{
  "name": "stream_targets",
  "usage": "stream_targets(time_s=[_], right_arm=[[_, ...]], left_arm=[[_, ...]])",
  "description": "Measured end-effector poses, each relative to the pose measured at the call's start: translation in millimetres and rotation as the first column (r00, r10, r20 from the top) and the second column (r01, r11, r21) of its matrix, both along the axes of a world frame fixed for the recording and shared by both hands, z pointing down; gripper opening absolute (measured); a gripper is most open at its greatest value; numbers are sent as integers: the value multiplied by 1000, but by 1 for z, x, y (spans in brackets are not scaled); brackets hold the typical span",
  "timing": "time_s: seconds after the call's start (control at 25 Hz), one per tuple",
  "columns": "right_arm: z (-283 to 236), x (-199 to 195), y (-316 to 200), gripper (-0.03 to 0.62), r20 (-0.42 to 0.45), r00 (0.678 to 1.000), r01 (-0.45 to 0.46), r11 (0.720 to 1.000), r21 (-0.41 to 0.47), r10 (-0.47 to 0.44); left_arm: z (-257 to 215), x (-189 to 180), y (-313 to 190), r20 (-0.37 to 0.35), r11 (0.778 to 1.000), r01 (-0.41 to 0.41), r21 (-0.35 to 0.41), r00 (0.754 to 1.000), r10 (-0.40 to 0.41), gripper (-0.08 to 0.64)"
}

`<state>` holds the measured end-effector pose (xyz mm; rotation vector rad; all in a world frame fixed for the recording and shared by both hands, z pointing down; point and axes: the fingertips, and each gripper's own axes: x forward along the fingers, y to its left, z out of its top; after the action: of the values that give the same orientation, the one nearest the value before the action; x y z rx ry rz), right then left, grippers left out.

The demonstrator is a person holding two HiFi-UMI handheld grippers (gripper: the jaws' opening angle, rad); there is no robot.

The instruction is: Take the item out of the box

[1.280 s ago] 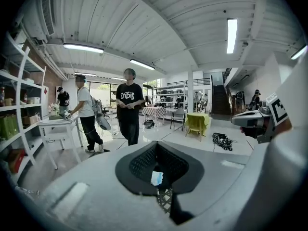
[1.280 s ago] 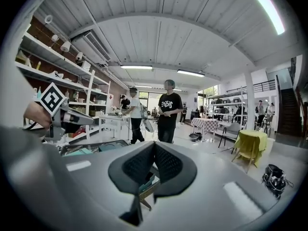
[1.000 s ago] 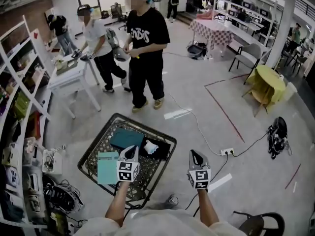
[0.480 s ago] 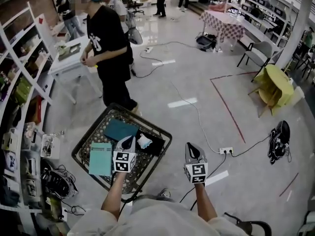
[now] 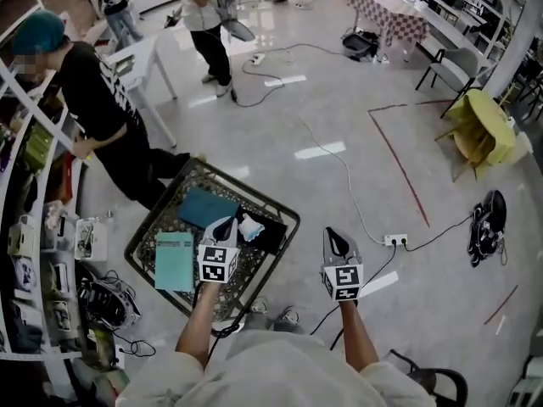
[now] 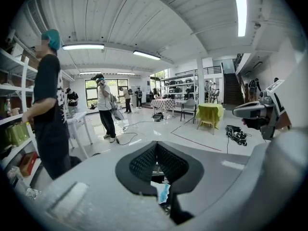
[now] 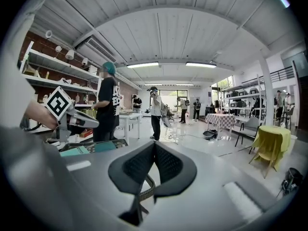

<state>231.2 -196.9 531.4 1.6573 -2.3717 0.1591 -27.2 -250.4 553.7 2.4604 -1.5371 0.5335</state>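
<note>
Looking down, we see the dark woven box [image 5: 284, 217] standing on the floor [image 5: 339, 100], and in it lie a dark teal carton [image 5: 206, 207], a pale teal booklet [image 5: 174, 261] and a flat black thing [image 5: 271, 236]. The task's crumpled white-and-blue item [image 5: 249, 227] rests on that black thing, inside the box near its right rim. Our left claw [image 5: 226, 225] hangs over the box with its tip just beside the item, jaws pressed together and nothing between them. Our right claw [image 5: 336, 241] is also closed and empty, and it hangs over bare floor just to the right of the box's rim. At the far left a person in a black top [image 5: 97, 100] leans toward the white shelving [image 5: 25, 134], and a power strip [image 5: 395, 240] lies on the floor to our right
</note>
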Motion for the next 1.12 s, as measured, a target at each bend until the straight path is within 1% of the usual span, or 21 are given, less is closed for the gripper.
stream_targets(time_s=[0.12,0.28,0.44,0.76,1.12], right_arm=[[5,-9,-10,0,-2,1000,2,1000,-4,-2],[10,-25,-10,0,-6,1000,-2,1000,-31,2],[17,-44,-21,0,-8,1000,5,999,-49,-6],[49,-83,-24,0,-12,999,47,992,-117,-48],[79,-109,-23,0,-7,995,94,980,-175,-96]], left_arm=[[4,-2,-11,2,1000,-13,0,1000,13,6],[18,-10,-12,2,999,-33,-31,999,33,6],[31,-22,-21,2,998,-41,-47,999,41,6],[67,-48,-13,-3,993,-26,-115,1000,26,6],[96,-67,4,4,985,-1,-173,1000,2,6]])
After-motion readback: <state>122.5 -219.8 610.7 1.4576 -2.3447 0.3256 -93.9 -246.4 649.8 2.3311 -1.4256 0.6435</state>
